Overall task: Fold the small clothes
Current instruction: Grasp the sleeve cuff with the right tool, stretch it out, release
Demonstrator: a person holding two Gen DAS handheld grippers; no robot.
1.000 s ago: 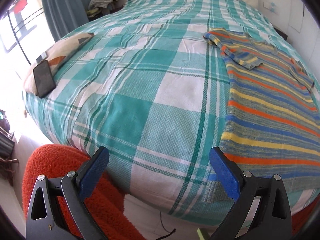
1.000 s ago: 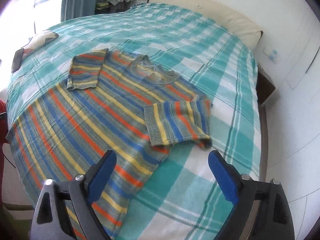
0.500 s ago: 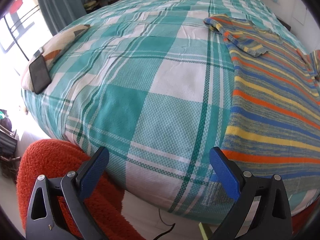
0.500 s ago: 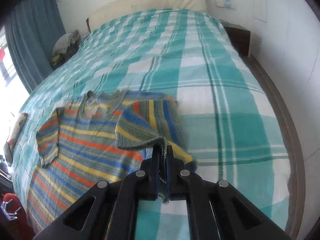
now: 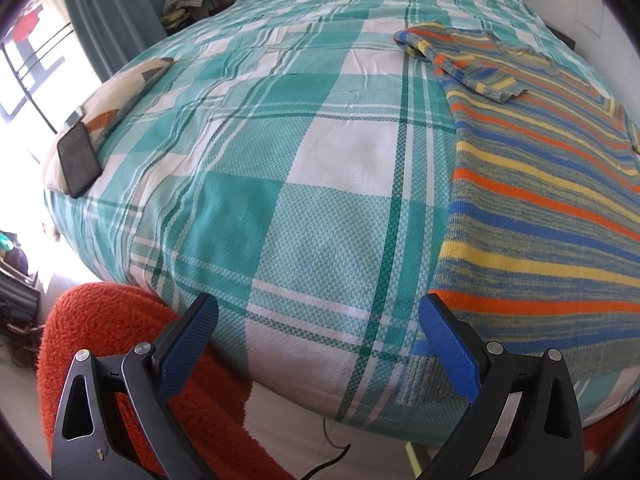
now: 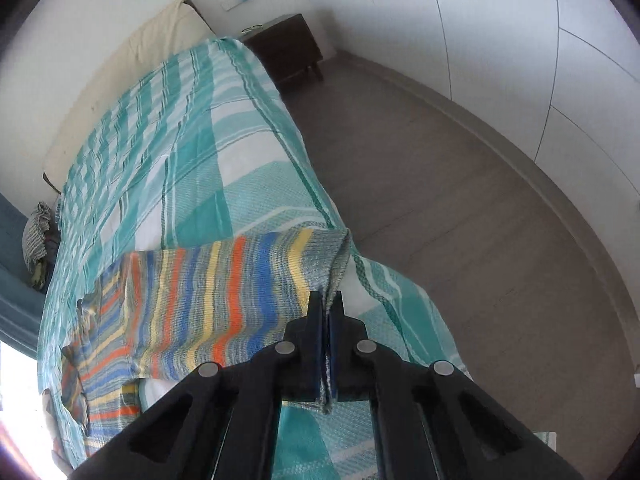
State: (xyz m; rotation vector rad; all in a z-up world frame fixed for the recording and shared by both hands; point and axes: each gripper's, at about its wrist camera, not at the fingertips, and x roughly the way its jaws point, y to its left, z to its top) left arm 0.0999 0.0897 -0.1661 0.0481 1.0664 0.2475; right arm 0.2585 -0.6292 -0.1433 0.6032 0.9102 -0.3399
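The striped sweater (image 5: pixel 536 184) lies at the near right of the plaid bedspread (image 5: pixel 280 160), its hem draping over the near edge. The left gripper (image 5: pixel 318 334) hovers there, fingers spread wide. The right gripper (image 6: pixel 326 312) pinches a raised sleeve (image 6: pixel 224 292) beside bare floor (image 6: pixel 460 208). A phone (image 5: pixel 78 160) rests far left.

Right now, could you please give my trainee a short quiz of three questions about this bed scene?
1. True or false: the left gripper holds the striped sweater.
2. What does the right gripper pinch? A) the checked bedspread B) the sweater's sleeve C) the phone
3. Fill in: the phone lies on a ____.

Key: 1 false, its fingers stand open near the hem. 2 B. 3 pillow.
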